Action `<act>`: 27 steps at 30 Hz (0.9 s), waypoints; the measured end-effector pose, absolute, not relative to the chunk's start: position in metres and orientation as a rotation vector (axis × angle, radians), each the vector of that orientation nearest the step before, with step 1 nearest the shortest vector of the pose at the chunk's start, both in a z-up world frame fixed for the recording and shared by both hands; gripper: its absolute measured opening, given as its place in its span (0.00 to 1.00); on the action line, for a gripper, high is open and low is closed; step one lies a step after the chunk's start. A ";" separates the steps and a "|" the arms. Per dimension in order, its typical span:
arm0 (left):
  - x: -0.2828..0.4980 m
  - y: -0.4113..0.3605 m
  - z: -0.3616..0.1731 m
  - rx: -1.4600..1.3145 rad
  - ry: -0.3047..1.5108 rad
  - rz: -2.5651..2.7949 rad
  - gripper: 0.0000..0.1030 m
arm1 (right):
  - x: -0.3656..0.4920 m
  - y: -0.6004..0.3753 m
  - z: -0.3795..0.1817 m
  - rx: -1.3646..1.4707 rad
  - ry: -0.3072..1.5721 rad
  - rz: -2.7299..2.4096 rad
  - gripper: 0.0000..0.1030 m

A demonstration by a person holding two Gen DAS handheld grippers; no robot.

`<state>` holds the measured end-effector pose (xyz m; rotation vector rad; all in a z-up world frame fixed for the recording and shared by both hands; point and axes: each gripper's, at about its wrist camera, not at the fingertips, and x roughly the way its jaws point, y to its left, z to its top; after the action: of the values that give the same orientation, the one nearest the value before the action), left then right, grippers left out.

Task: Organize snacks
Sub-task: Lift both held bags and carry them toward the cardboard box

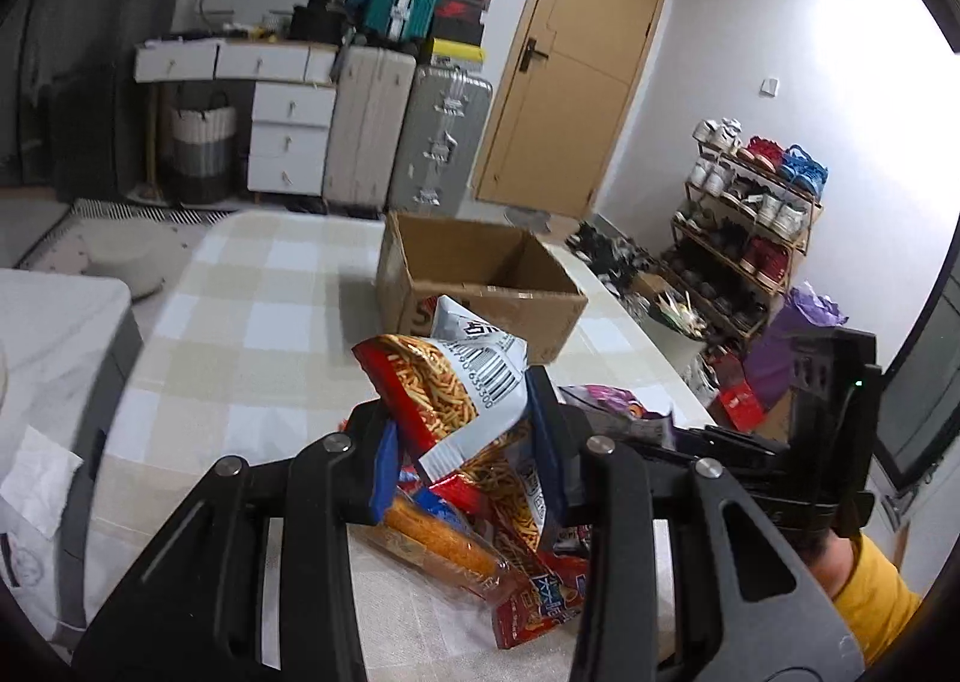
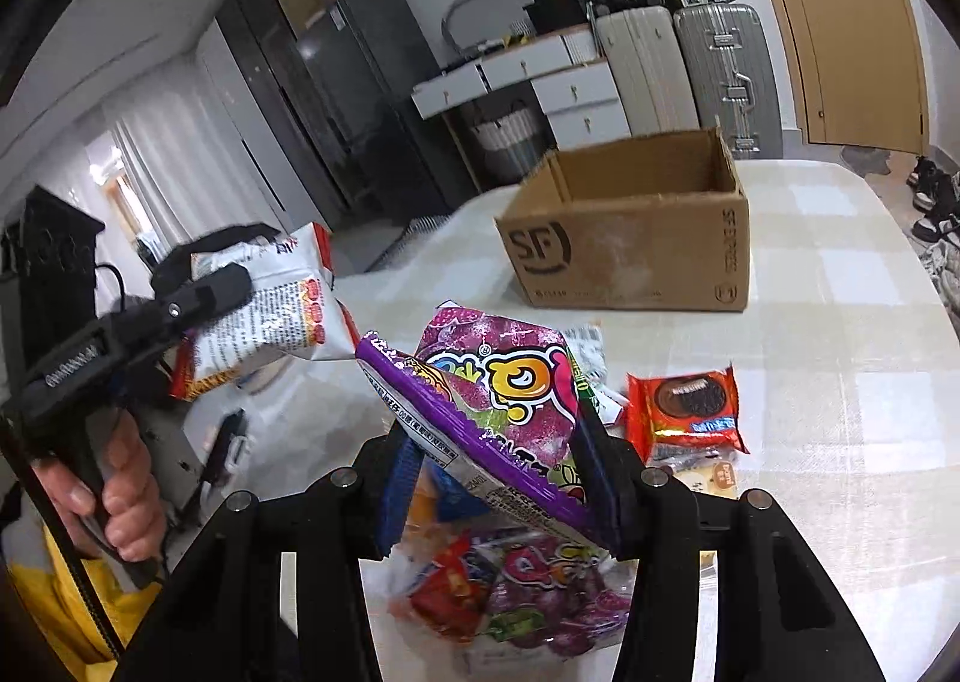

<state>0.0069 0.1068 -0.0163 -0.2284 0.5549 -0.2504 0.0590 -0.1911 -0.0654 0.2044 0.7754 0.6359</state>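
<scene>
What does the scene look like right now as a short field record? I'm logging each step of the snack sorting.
left tongs: shut on red-and-white fries bag, lifted off the table
right tongs: shut on purple grape candy bag, lifted
cardboard box: open, nothing visible inside
table: checked cloth, loose snack pile at near edge
orange cookie pack: lying on table, untouched

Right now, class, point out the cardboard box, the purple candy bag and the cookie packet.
cardboard box [image 2: 624,262], right wrist view, front wall.
purple candy bag [image 2: 510,382], right wrist view, printed face.
cookie packet [image 2: 684,406], right wrist view, front middle.
</scene>
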 end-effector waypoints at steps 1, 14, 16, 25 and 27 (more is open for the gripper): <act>0.002 0.106 -0.011 -0.223 0.549 -0.246 0.32 | 0.056 -0.192 -0.062 0.218 0.774 0.646 0.48; -0.070 0.091 0.054 -0.148 0.445 -0.210 0.33 | 0.045 -0.206 -0.028 0.433 0.737 0.773 0.48; -0.080 0.092 0.064 -0.156 0.433 -0.216 0.33 | 0.046 -0.214 -0.023 0.506 0.727 0.803 0.48; -0.062 0.082 0.097 -0.165 0.447 -0.269 0.32 | 0.055 -0.227 0.026 0.512 0.622 0.814 0.48; -0.050 0.077 0.108 -0.146 0.447 -0.285 0.31 | 0.063 -0.233 0.037 0.518 0.600 0.811 0.48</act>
<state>-0.0502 0.0773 0.1078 -0.1462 0.4473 -0.2853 0.0634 -0.2331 0.0373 0.5182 0.6000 0.8106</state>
